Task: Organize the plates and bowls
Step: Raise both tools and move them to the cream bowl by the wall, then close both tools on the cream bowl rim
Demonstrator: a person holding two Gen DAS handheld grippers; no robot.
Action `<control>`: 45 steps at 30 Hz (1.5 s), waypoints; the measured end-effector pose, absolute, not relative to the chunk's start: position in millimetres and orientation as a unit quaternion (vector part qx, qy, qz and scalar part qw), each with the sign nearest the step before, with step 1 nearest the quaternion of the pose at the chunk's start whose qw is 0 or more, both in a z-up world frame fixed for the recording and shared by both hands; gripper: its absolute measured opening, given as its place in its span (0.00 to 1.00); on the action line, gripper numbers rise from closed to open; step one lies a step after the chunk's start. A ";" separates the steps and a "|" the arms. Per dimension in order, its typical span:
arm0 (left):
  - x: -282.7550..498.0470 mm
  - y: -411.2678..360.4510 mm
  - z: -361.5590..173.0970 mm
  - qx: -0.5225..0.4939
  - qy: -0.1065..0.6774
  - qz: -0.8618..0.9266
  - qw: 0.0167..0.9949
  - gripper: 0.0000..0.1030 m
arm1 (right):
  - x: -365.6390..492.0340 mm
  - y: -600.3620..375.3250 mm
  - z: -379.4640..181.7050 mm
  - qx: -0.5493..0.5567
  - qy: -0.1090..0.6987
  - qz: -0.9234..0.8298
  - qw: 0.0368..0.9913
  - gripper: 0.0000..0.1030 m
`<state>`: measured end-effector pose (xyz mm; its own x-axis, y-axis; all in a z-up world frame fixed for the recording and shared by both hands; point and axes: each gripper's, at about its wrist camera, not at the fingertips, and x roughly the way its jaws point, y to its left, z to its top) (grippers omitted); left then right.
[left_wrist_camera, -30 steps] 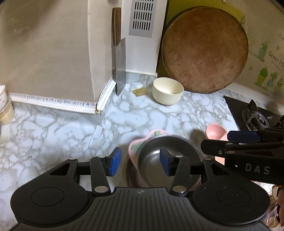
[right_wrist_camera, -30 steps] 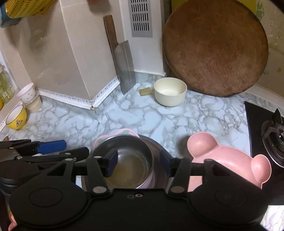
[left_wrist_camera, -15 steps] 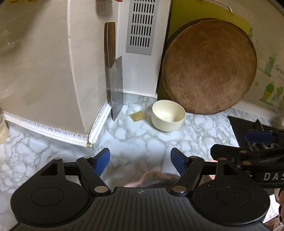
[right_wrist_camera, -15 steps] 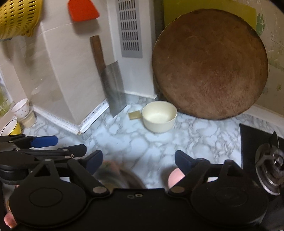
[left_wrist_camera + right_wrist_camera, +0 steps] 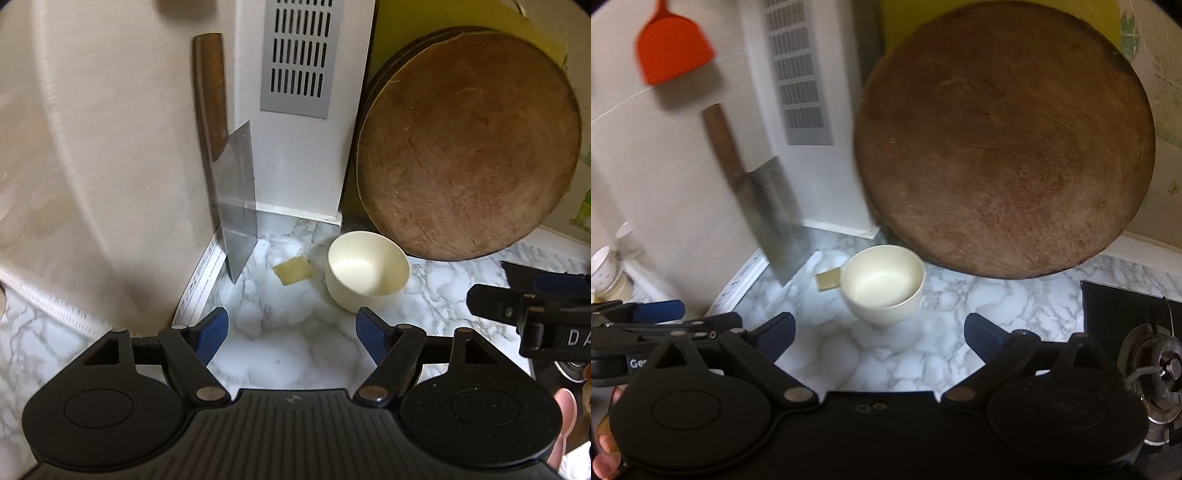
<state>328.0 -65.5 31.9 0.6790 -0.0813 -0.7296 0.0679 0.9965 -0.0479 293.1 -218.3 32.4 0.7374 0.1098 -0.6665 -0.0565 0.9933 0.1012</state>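
A cream bowl stands upright and empty on the marble counter near the back corner; it also shows in the right wrist view. My left gripper is open and empty, just short of the bowl and slightly left of it. My right gripper is open and empty, with the bowl straight ahead between its fingers' lines. The right gripper also shows in the left wrist view; the left gripper shows in the right wrist view. The steel bowl and pink plates are out of view.
A round wooden board leans on the wall behind the bowl. A cleaver leans in the corner, a small yellow pad beside it. A gas hob lies at the right. Cups stand far left; a red spatula hangs above.
Both grippers have moved forward toward the back corner and opened wider. The steel bowl and pink plates have dropped out of view below; the cream bowl is much nearer.
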 end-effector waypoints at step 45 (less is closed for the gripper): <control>490.5 -124.2 -79.7 0.023 0.479 -0.001 0.878 0.67 | 458.6 -258.9 -92.3 0.105 0.480 0.003 0.871 0.57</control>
<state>490.5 -124.2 -79.7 0.5412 0.0197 -0.8407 0.0235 0.9990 0.0386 458.6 -258.9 -92.3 0.5394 0.1056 -0.8354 0.0954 0.9781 0.1852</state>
